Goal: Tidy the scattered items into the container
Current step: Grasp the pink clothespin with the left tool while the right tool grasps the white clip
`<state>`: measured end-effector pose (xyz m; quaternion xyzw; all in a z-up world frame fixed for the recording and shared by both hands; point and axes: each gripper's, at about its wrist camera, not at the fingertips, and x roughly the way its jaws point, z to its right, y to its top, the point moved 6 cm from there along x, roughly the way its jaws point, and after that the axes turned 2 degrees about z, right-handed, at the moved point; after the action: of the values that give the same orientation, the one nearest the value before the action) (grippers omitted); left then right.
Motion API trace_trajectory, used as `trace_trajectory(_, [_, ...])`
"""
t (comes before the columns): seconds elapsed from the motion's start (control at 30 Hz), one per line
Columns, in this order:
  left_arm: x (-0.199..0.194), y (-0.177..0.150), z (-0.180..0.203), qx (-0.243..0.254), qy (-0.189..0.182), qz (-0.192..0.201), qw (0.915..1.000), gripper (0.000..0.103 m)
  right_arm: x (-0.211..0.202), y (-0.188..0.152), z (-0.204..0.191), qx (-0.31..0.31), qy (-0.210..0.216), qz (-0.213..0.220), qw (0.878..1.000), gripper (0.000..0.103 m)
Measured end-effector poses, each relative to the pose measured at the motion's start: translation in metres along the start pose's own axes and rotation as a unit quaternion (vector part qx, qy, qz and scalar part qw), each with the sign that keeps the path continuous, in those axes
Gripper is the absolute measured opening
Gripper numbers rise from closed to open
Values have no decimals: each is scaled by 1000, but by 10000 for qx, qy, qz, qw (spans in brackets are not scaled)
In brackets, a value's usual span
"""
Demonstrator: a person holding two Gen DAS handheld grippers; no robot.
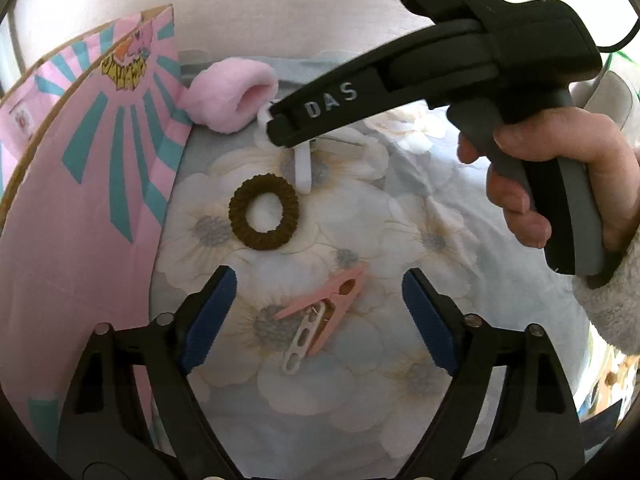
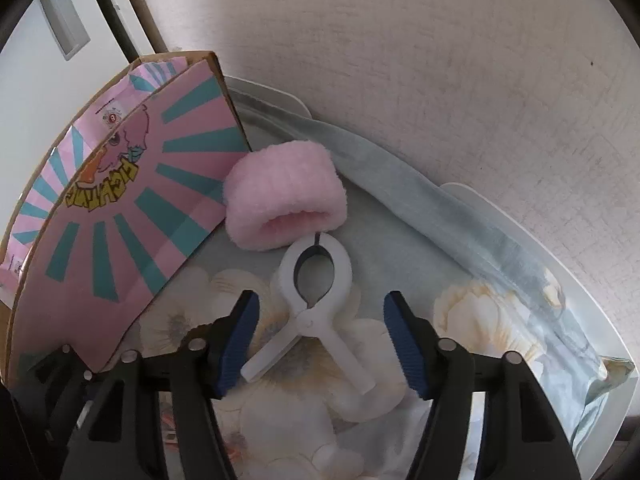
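A large white clip lies on the flowered cloth between the open fingers of my right gripper, which is not touching it. A fluffy pink wristband lies just beyond it, against the pink-and-teal cardboard box. In the left wrist view my left gripper is open above a pink clothespin with a small white clip beside it. A brown hair tie lies farther on. The right gripper reaches over the white clip near the wristband.
The box stands along the left side. The flowered cloth covers the surface. A white rim and a textured wall lie behind at the right. The person's hand holds the right gripper's handle.
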<state>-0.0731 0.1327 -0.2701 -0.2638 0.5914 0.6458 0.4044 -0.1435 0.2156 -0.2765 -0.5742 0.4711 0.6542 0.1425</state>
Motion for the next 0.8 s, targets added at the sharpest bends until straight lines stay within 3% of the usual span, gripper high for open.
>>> trace_trajectory(0.13, [4,-3,2,181,-28,-108,9998,54,3,-7,3,-50,-14,-70,10000,46])
trace_trajectory(0.43, [1,-11,20,930,104,-125,9955,30,1,-14,3,-237,-75,-5,9997,46])
trace_trajectory(0.47, [1,-12,22,1002,133,-123,9948,27,1,-15,3,-264,-95,2,9996,46])
trace_trajectory(0.53, [0,-12,24,1043,129,-137,9944,24,-1,-16,2,-293,-76,29,9995,35])
trace_trajectory(0.8, [-2,-13,24,936,128,-228,9953,22,-13,-28,20,150,53,190,9997,34])
